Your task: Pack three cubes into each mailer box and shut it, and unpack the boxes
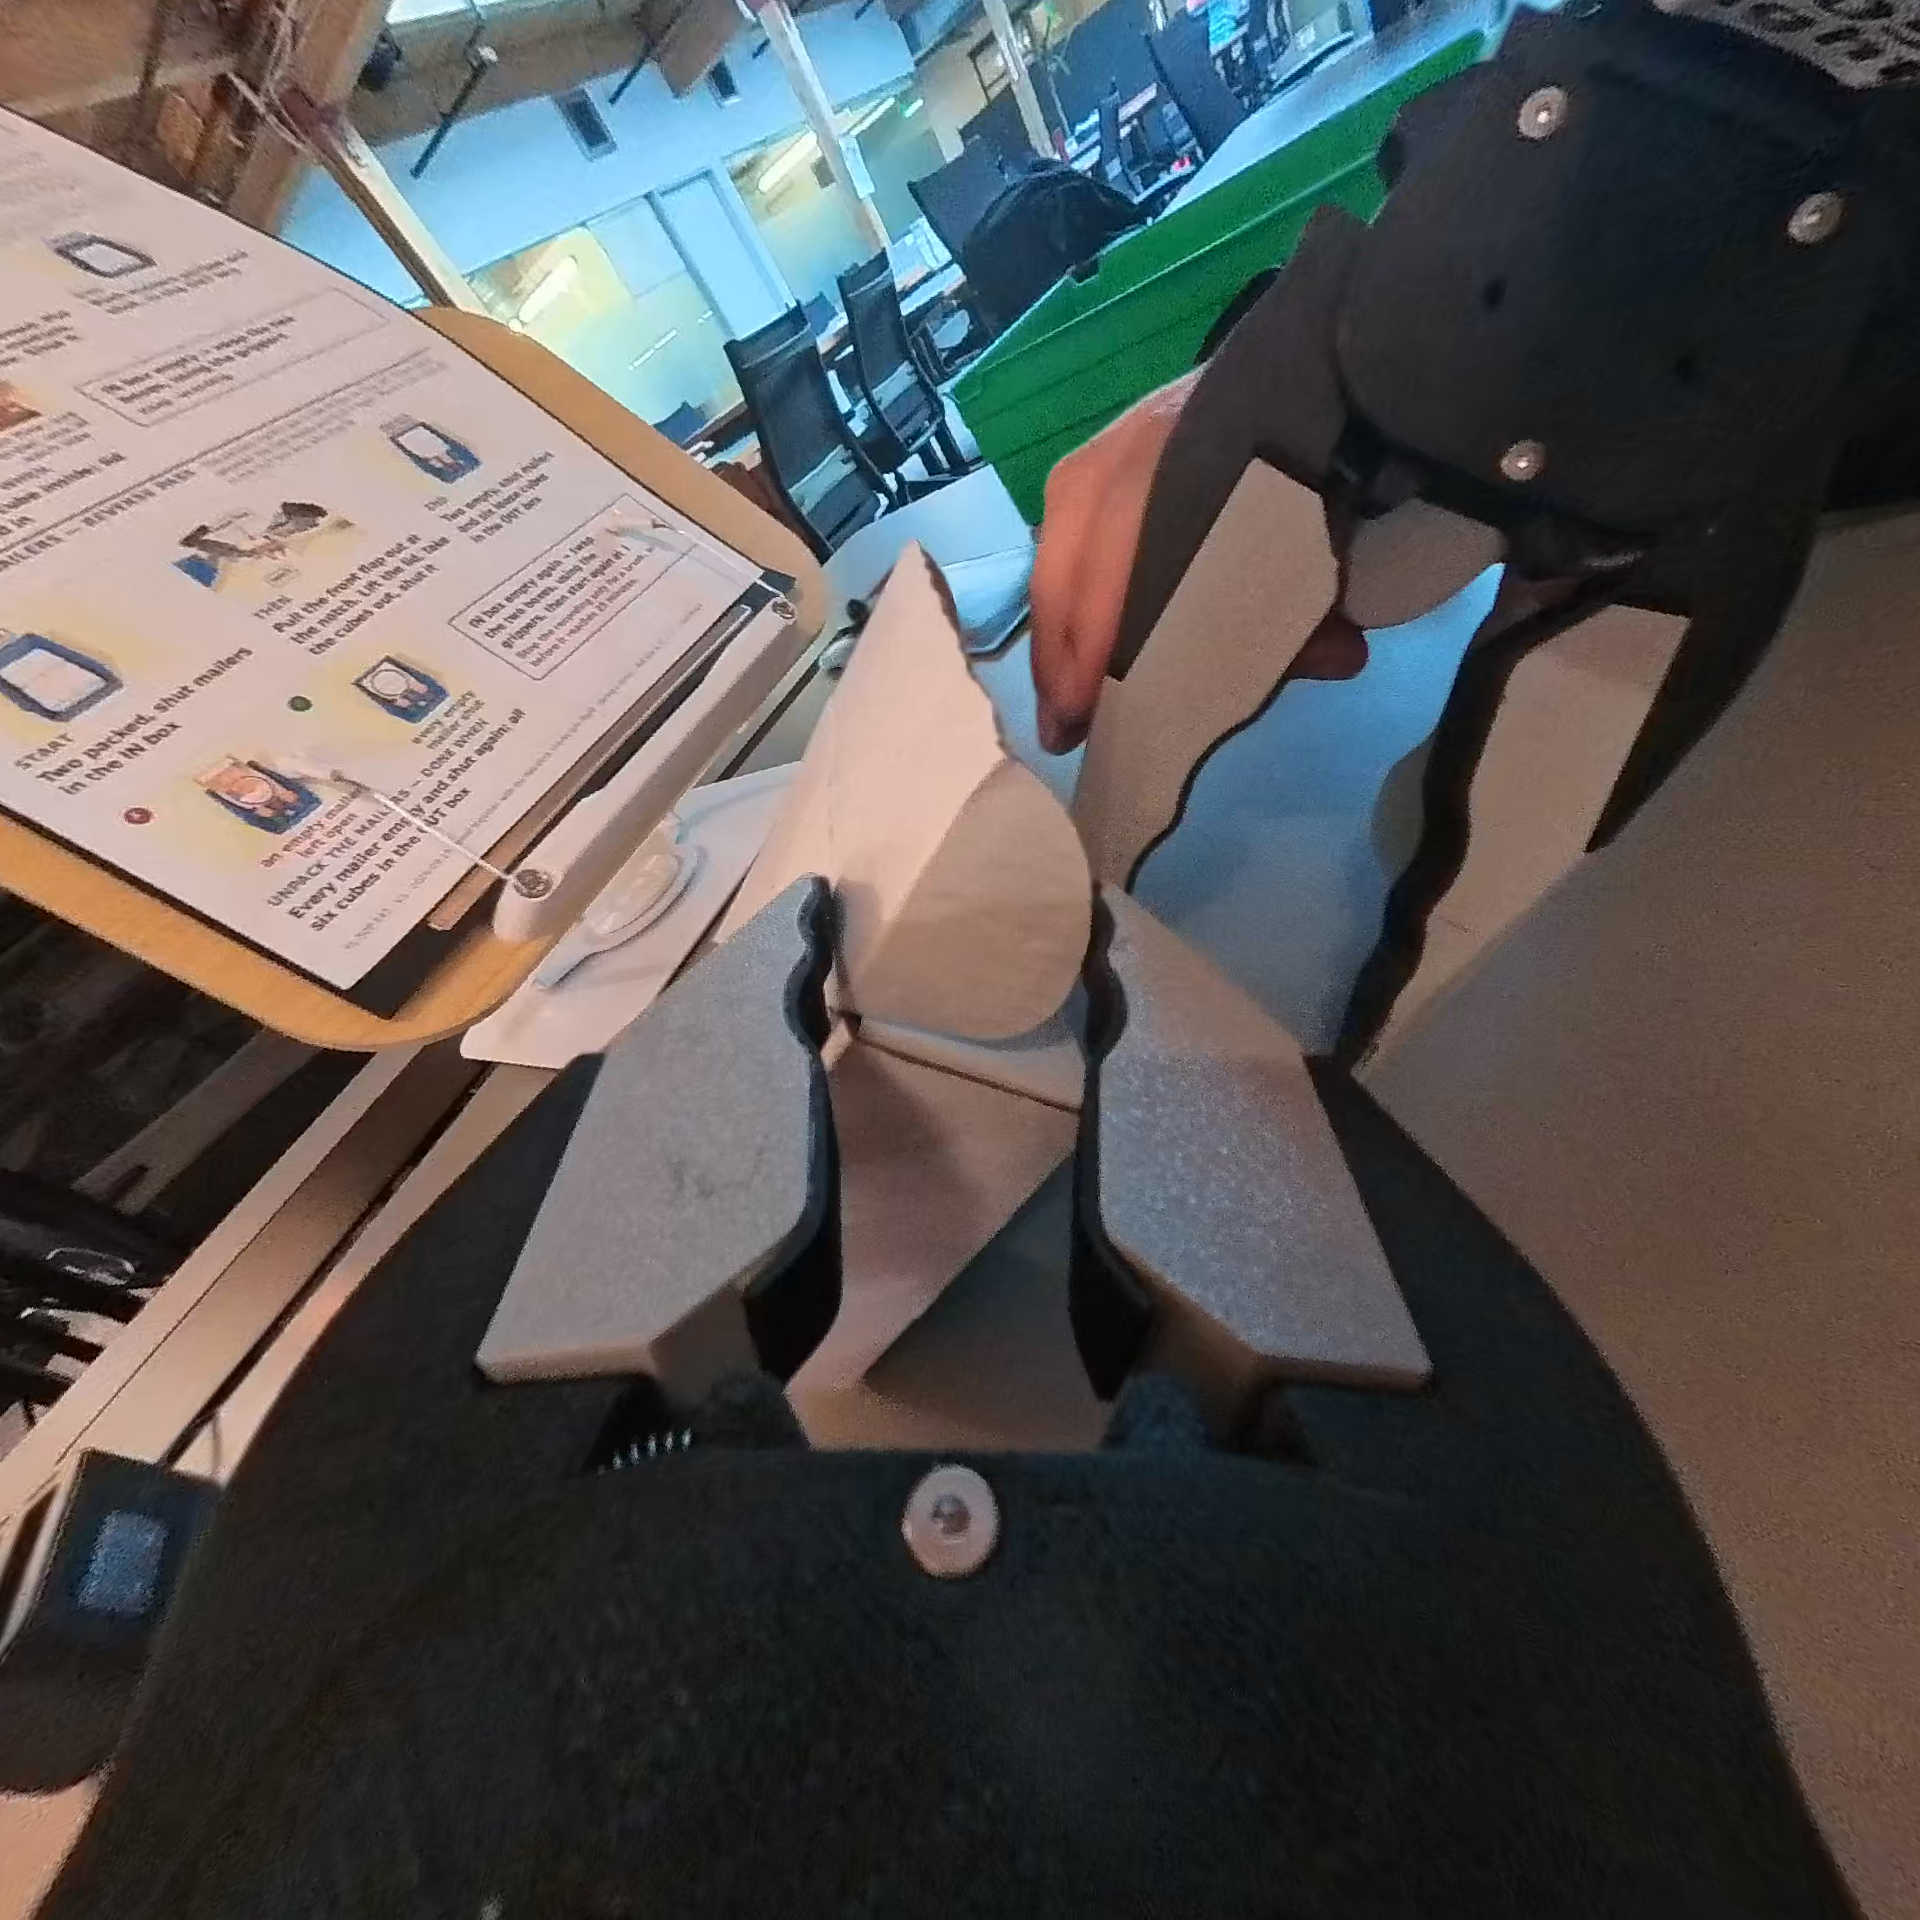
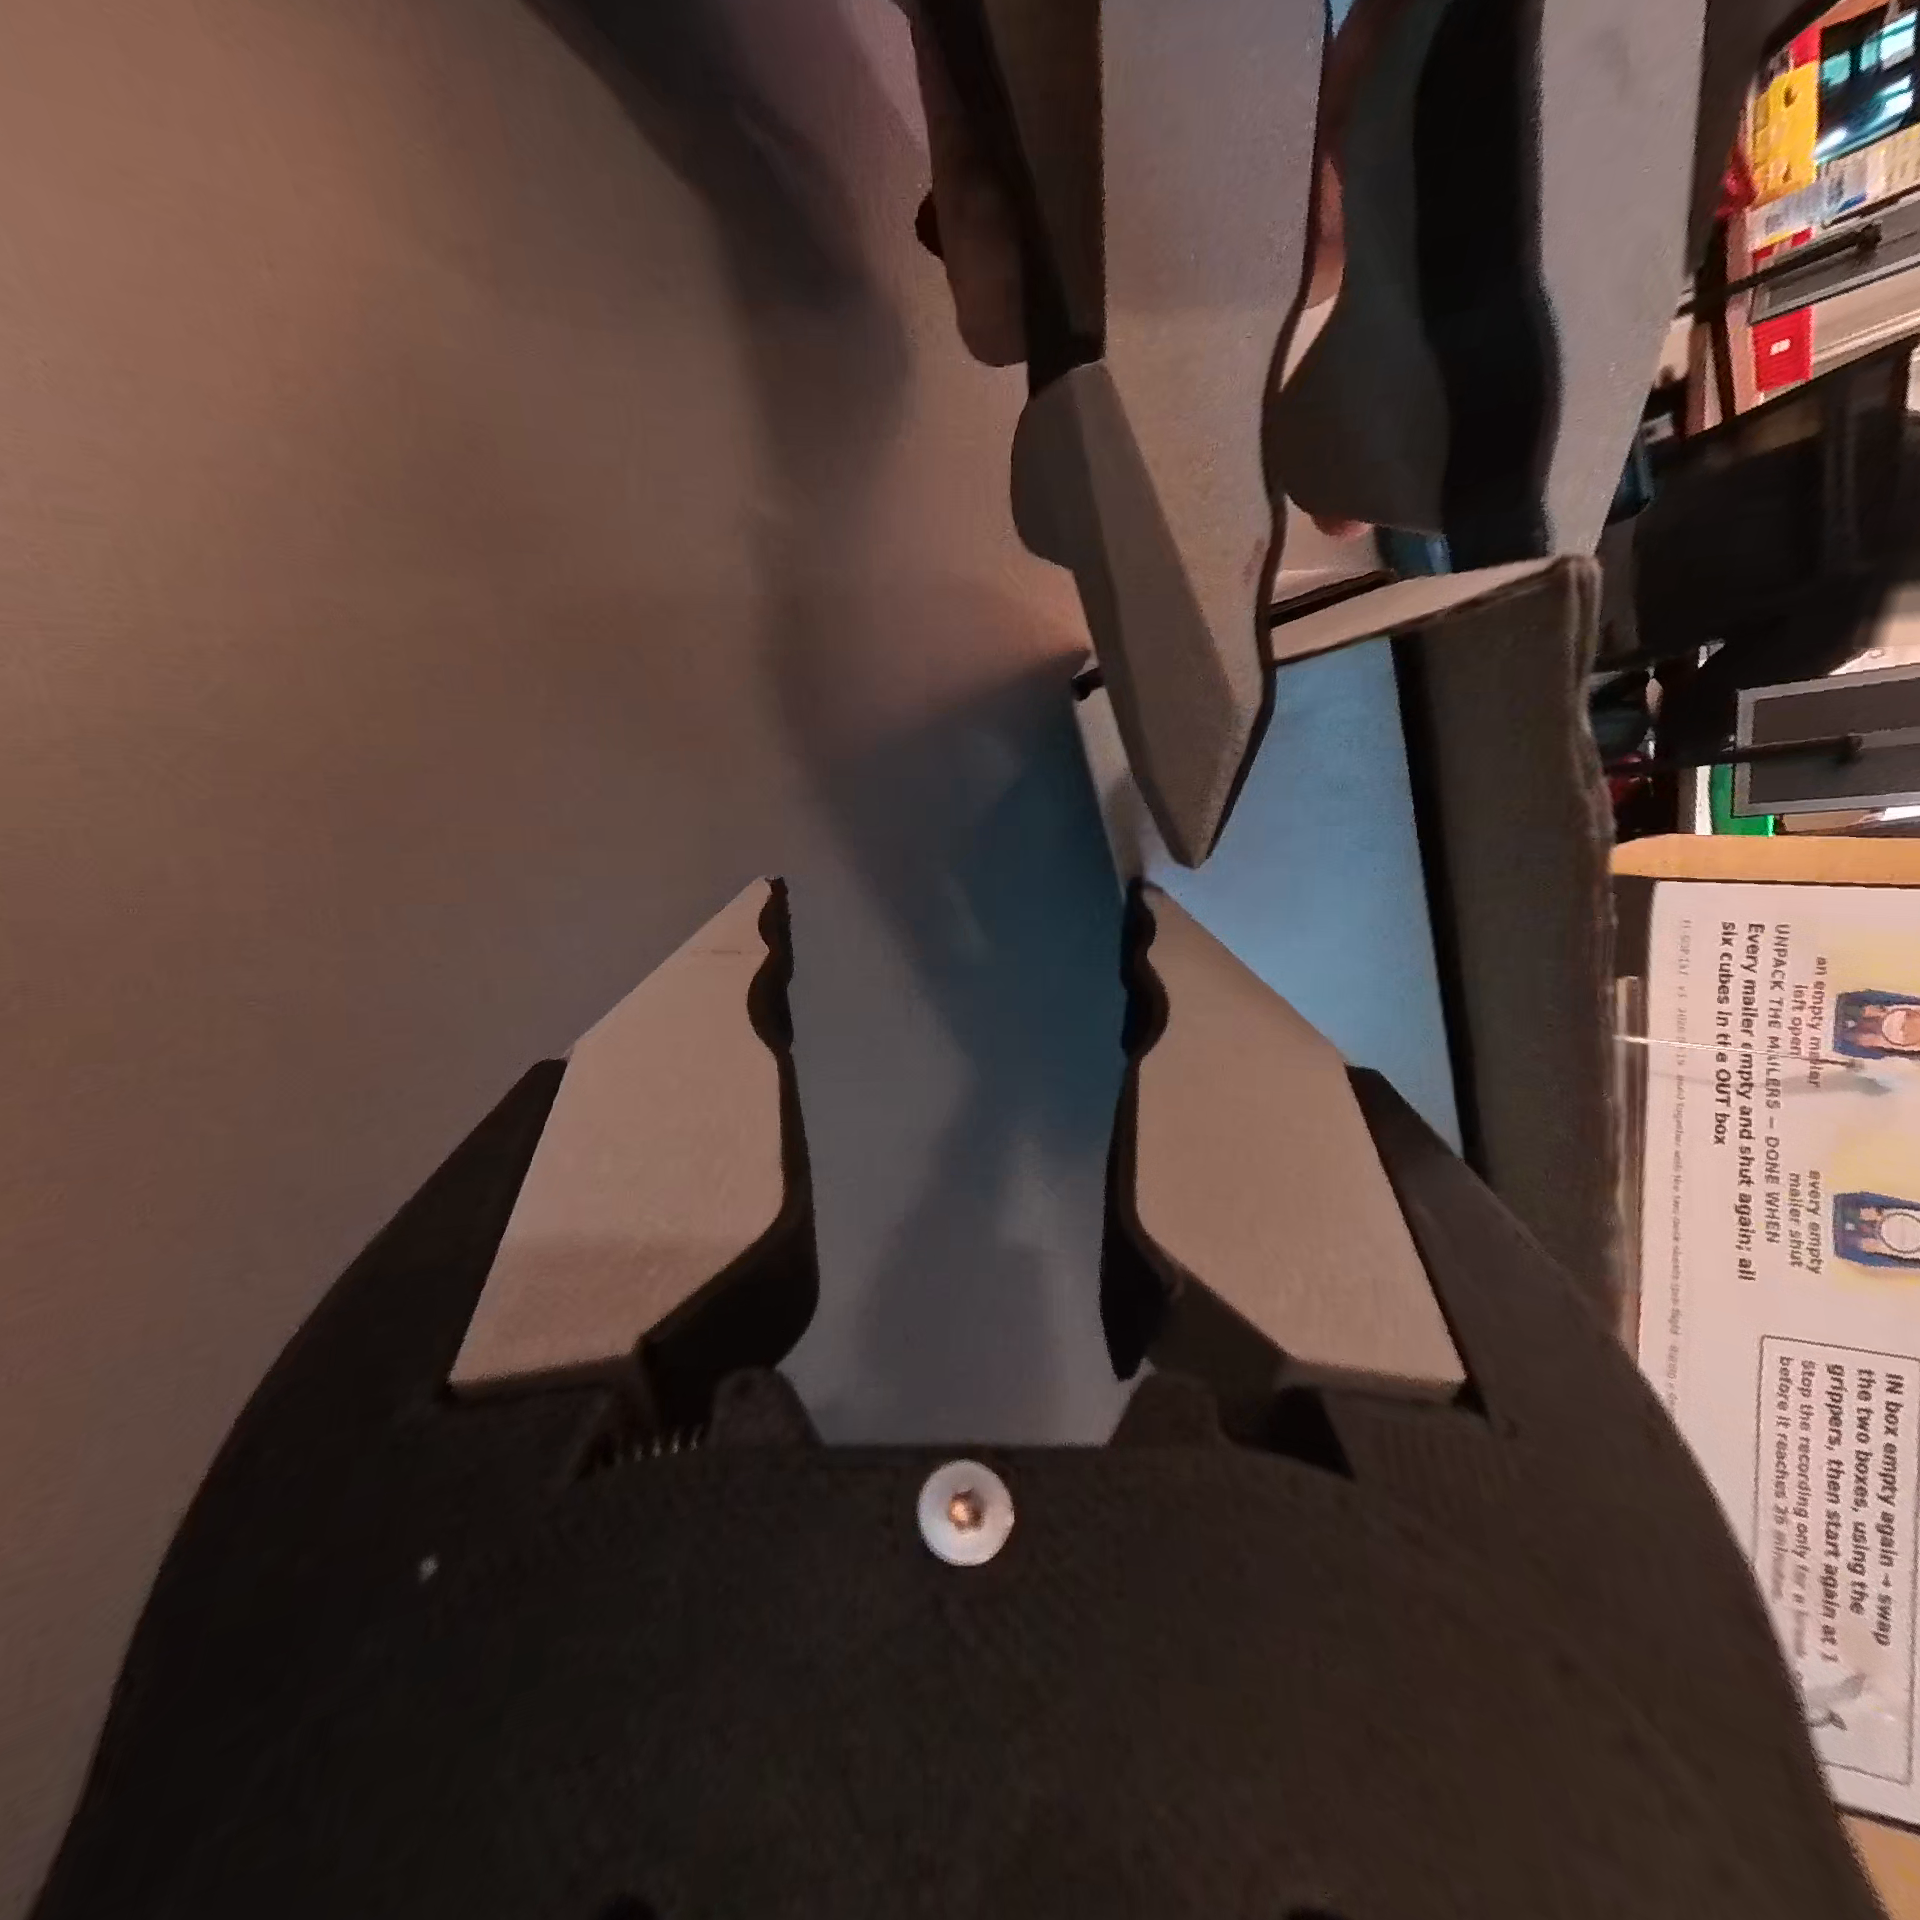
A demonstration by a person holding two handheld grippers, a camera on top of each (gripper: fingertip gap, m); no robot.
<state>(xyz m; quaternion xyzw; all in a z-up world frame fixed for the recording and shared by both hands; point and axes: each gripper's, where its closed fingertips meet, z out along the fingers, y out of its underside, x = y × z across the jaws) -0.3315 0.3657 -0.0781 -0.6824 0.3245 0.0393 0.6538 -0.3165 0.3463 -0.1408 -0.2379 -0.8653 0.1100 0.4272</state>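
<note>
Centre of left wrist frame: left gripper (image 1: 961, 961) clamped on the mailer (image 1: 935, 790) flap. Upper right: right gripper (image 1: 1382, 727), jaws parted, empty, over blue interior. Upper left: instruction sheet (image 1: 260, 582).

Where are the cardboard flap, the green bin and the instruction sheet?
cardboard flap (image 1: 935, 831): left wrist view, its pale face.
green bin (image 1: 1122, 353): left wrist view, its side wall.
instruction sheet (image 1: 312, 540): left wrist view, its printed middle.
</note>
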